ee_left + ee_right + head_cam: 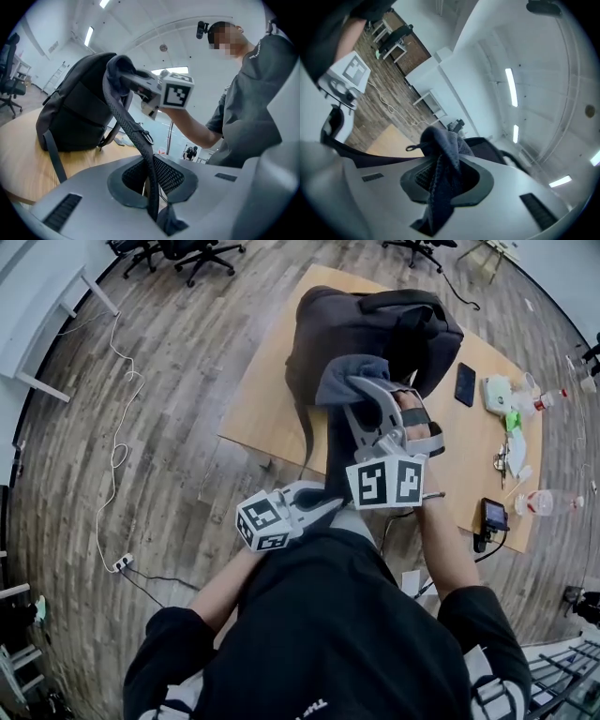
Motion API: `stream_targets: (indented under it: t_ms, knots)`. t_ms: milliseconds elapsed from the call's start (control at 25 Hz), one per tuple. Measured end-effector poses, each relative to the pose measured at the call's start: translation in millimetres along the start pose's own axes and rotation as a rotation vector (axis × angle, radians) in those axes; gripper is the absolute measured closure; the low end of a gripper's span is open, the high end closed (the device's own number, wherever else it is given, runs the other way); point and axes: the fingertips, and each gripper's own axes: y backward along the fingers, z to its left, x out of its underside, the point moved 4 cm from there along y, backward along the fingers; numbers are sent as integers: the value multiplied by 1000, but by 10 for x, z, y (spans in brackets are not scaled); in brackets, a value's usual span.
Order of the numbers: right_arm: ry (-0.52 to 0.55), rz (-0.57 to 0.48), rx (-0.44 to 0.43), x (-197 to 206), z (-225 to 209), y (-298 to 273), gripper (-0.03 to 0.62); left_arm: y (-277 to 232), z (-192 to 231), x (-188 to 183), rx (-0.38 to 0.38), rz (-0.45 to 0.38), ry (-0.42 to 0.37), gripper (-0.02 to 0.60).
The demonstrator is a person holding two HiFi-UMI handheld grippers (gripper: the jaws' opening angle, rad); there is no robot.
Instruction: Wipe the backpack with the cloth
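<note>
A dark grey backpack stands upright on the wooden table. One of its straps is stretched from it toward me, and my left gripper is shut on that strap near the table's front edge. My right gripper is raised against the front of the backpack, shut on a grey cloth. In the right gripper view the cloth hangs bunched between the jaws, with the backpack behind it. The left gripper view shows the backpack and the right gripper's marker cube beside it.
A black phone, a white box, plastic bottles and a small device lie on the table's right part. Office chairs stand at the far side. A white cable runs over the floor on the left.
</note>
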Motion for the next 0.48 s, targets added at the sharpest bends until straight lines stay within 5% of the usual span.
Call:
stream_targets:
  t_ms: [280,400,480]
  knots:
    - [-64,42,-259,58,1056,290,533,36,142,7,-10,20,49,531]
    - [-214,38,-348,8,1170,411,533,60,169,41,-14,30,62,531]
    - [-349,27,-491,-44,1264,482,533,73,199,61,-25,34,71,531]
